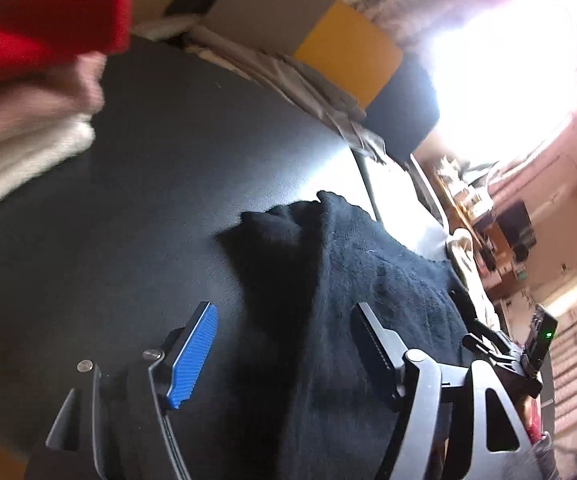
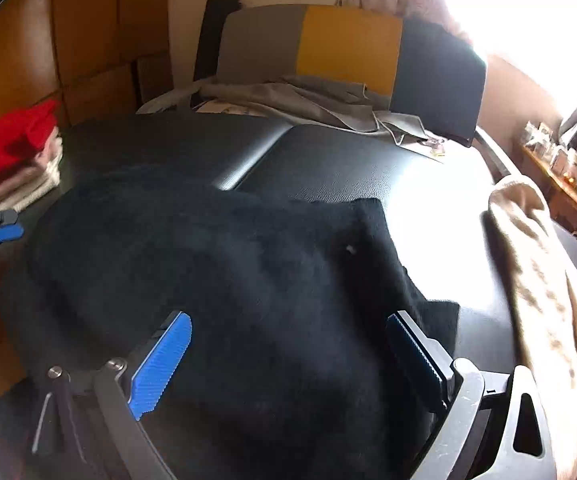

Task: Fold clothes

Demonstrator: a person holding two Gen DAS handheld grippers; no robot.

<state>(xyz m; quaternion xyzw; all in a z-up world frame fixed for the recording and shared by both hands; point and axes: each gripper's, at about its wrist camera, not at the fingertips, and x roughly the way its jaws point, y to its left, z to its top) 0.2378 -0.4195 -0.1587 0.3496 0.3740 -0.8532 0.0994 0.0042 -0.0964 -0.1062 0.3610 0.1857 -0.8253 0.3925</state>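
Observation:
A black knit garment (image 2: 248,272) lies bunched on the black padded surface (image 2: 328,160). My right gripper (image 2: 288,344) hovers over its near part, open, with the blue pads wide apart and the cloth below them. In the left wrist view the same black garment (image 1: 328,280) runs under my left gripper (image 1: 284,344), which is open too, one blue pad (image 1: 192,356) over the bare black surface (image 1: 148,200). The left gripper's blue tip (image 2: 4,234) also shows at the left edge of the right wrist view.
A stack of folded clothes, red on top of pink and white (image 2: 16,152), sits at the far left (image 1: 28,80). A beige patterned cloth (image 2: 548,280) lies at the right. Grey fabric (image 2: 308,104) is heaped before a grey, yellow and black chair back (image 2: 348,48). A bright window glares at the upper right.

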